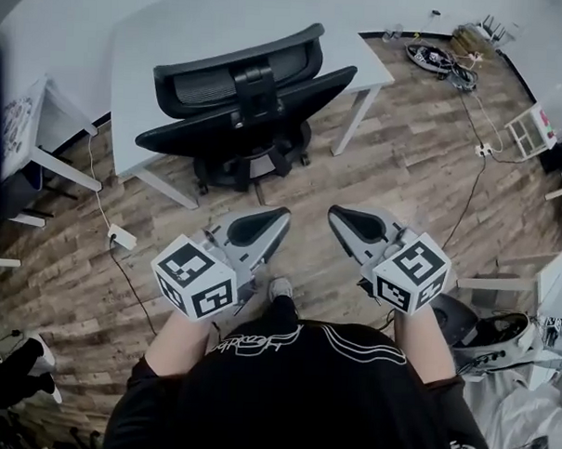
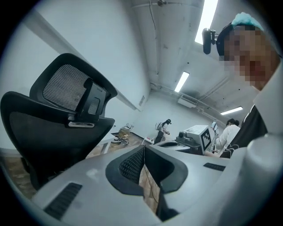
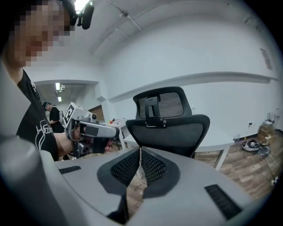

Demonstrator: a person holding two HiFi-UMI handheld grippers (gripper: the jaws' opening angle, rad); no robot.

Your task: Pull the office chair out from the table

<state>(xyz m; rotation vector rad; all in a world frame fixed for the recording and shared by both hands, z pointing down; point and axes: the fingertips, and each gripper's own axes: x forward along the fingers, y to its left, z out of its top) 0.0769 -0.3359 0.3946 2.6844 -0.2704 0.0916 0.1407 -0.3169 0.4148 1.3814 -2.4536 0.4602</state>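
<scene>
A black mesh office chair (image 1: 244, 101) stands tucked against the white table (image 1: 169, 23), its backrest and headrest facing me. Both grippers hover over the wood floor, short of the chair and touching nothing. My left gripper (image 1: 282, 211) is shut and empty. My right gripper (image 1: 334, 213) beside it is also shut and empty. In the left gripper view the chair (image 2: 57, 128) looms at the left, beyond the closed jaws of that gripper (image 2: 143, 148). The right gripper view has the chair (image 3: 170, 126) straight ahead past the right gripper (image 3: 140, 152), with the left gripper (image 3: 88, 128) alongside.
A second white table (image 1: 39, 115) stands at the left. A power strip (image 1: 122, 237) and its cable lie on the floor near it. More cables, a wire rack (image 1: 532, 127) and clutter (image 1: 437, 58) sit at the back right. Another chair base (image 1: 463, 320) is at my right.
</scene>
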